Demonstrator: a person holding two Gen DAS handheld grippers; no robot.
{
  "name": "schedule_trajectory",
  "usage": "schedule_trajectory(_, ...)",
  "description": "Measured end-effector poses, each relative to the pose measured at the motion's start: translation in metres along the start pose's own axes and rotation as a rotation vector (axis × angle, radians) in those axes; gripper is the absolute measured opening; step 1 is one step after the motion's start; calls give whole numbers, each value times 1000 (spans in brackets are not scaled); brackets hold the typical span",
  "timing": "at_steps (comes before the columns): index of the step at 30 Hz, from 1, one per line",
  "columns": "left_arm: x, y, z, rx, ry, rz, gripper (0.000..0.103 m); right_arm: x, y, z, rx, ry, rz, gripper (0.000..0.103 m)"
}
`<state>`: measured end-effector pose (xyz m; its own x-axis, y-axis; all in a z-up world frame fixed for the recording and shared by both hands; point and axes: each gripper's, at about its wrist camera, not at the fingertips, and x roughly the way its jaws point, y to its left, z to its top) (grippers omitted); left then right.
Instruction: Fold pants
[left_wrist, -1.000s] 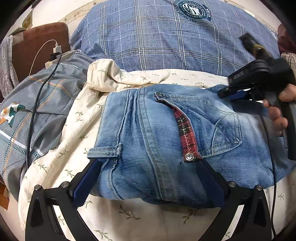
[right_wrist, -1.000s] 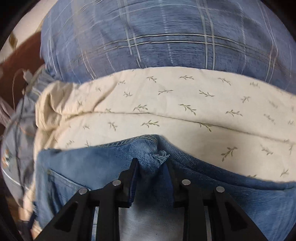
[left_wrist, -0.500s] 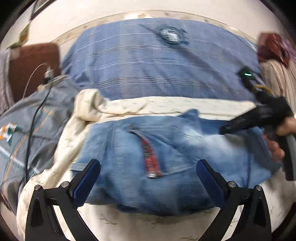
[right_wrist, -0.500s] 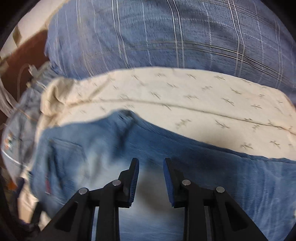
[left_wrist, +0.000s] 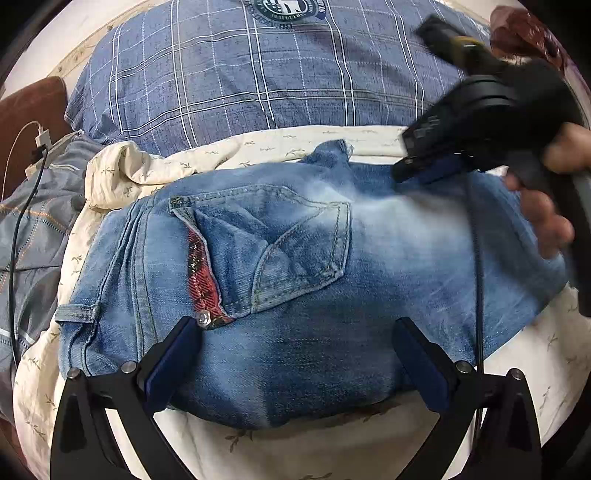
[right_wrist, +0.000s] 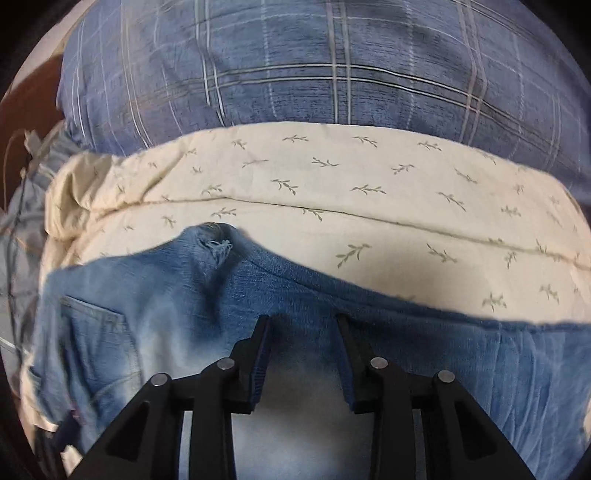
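Note:
The blue jeans (left_wrist: 295, 295) lie folded on a cream leaf-print sheet (left_wrist: 258, 147), back pocket (left_wrist: 295, 243) up, with a red plaid pocket trim (left_wrist: 203, 280). My left gripper (left_wrist: 295, 354) is open, its fingers straddling the near edge of the jeans. My right gripper (right_wrist: 303, 354) is open over the jeans (right_wrist: 184, 325), holding nothing; it also shows in the left wrist view (left_wrist: 424, 171) at the far right of the fabric. A frayed hem corner (right_wrist: 216, 245) sticks up at the far edge.
A large blue plaid pillow (left_wrist: 277, 74) lies behind the sheet. A grey patterned blanket (left_wrist: 33, 229) with a black cable (left_wrist: 14, 258) and a white charger (left_wrist: 42, 138) lies to the left. A brown headboard (left_wrist: 29, 122) is at far left.
My right gripper let go of the frayed hem corner, opened and drew back over the jeans. My left gripper moved closer to the near edge, still open.

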<state>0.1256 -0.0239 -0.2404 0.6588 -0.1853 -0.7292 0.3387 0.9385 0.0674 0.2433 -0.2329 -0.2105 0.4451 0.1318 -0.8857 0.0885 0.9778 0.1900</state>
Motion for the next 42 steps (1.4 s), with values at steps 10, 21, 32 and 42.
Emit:
schedule_trajectory(10,-53,-5,3,-4,-237,-7,103,-127,-26,-45,-9,-235,17,37)
schedule_trajectory(21,-100,-67,3,68,-255,-129,103,-245,-95,-123,100,-429,-11,68)
schedule_trajectory(32,-123,-119,31,114,-215,-196,103,-246,-183,-187,241,-380,-26,68)
schedule_trajectory(42,-106,-122,44,137,-178,-132,103,-230,-229,-202,402,-402,78,68)
